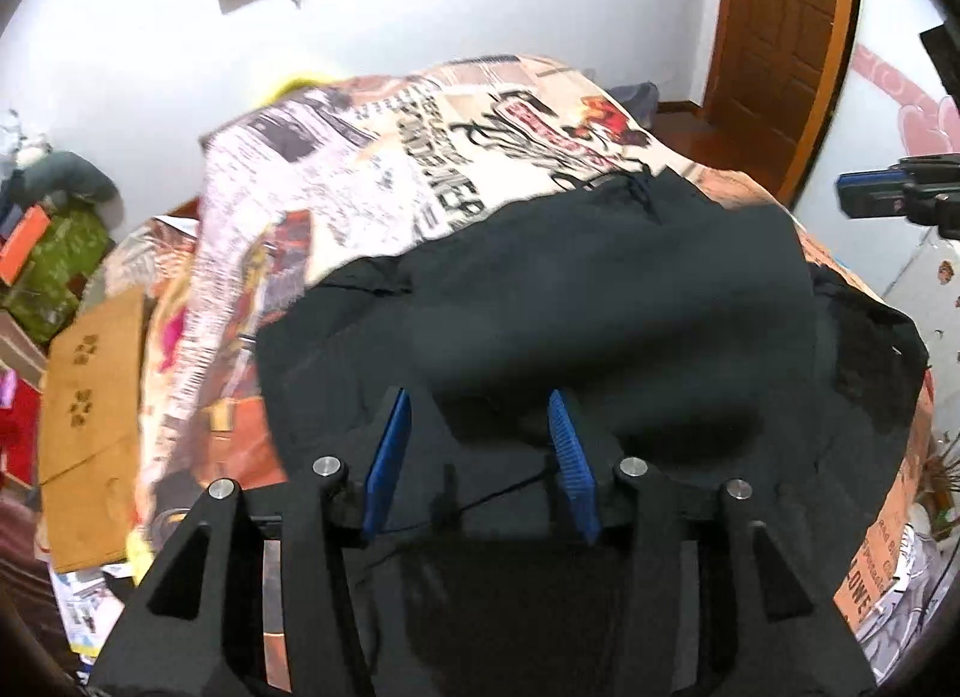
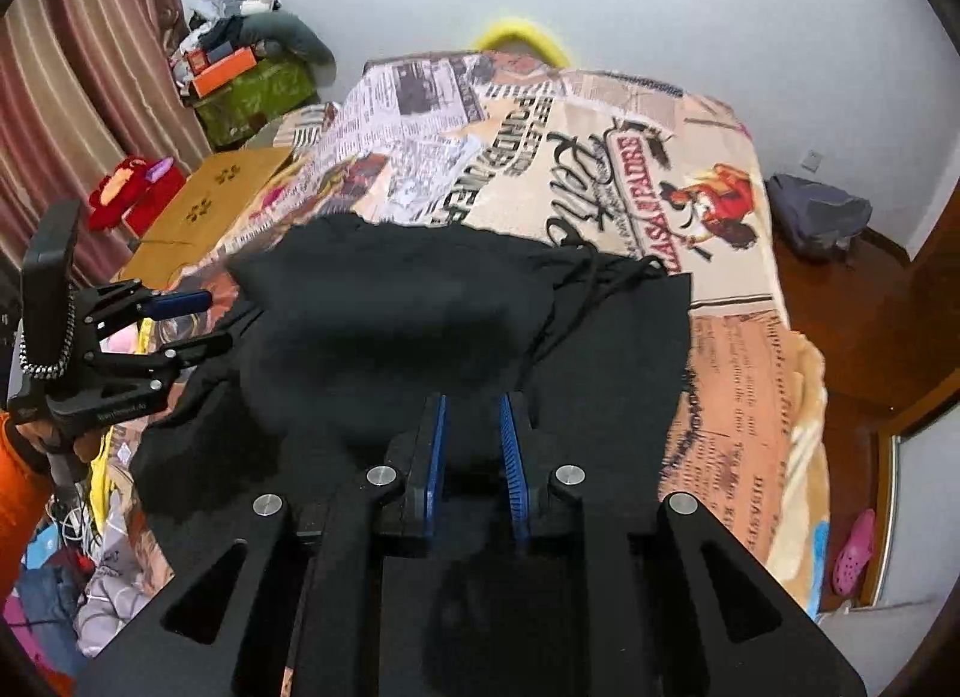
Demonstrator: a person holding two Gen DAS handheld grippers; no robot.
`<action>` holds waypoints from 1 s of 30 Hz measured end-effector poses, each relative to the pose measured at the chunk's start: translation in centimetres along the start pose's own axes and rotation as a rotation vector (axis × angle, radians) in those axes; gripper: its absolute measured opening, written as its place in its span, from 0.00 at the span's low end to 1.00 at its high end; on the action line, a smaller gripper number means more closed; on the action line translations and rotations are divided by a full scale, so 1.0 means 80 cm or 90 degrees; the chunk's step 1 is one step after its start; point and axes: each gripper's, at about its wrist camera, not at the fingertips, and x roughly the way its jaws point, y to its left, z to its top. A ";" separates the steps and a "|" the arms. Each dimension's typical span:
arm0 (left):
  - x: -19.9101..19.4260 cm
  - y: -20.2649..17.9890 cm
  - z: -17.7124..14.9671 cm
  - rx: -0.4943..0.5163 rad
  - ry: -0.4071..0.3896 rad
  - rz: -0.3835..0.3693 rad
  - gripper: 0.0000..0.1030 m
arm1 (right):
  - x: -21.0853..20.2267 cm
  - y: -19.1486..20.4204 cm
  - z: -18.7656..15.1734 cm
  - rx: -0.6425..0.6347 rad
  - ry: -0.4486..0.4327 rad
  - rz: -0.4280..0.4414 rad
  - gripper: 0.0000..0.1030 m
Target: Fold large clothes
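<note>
Right tool point(image 2: 471, 439): jaws stand narrow. Dark cloth fills the gap between the blue pads point(image 2: 435, 457), but black on black with motion blur hides whether the pads press on it. Grip cannot be confirmed.
Left tool point(image 1: 480, 445): jaws parted, pads well apart. In its own view the cloth lies beneath and beyond the gap, not pinched. Seen from the right wrist view, the left tool point(image 2: 198, 319) sits at the garment's left edge with its fingers spread and nothing visibly clamped. Judged released.
Black garment point(image 2: 456, 325): directly ahead of and below both tools, spread on the bed and partly bunched. A raised, blurred mound sits just forward of the right tool. A drawstring point(image 2: 600, 277) trails at the garment's far right corner.
Long axis: runs roughly side to side across both views, from the left tool's position toward the right edge.
Nearer hand: the right tool is over the garment's middle near edge; the left tool is at the left end. Both are at the cloth; neither has a clear lead.
Governing relation: the bulk of the garment lies forward of both tools, so a fold would likely carry the near edge away toward the far edge.
Bed point(image 2: 732, 253): newspaper-print cover, extending beyond the garment on all far sides.
Beyond: white wall point(image 2: 660, 6); wooden door point(image 1: 780, 36) at far right of the left wrist view.
</note>
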 end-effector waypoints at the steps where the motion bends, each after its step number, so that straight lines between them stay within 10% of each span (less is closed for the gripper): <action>1: -0.006 0.003 0.004 -0.001 -0.008 0.007 0.47 | -0.006 0.000 0.003 0.004 -0.008 -0.001 0.16; 7: -0.018 0.015 0.023 -0.033 -0.050 0.004 0.56 | -0.014 0.013 0.021 0.023 -0.068 0.004 0.41; 21: 0.114 -0.006 -0.040 -0.077 0.075 -0.029 0.62 | 0.146 0.029 -0.034 0.030 0.110 0.028 0.42; 30: 0.084 0.011 -0.035 -0.127 0.068 -0.029 0.65 | 0.108 0.020 -0.045 0.045 0.098 0.016 0.45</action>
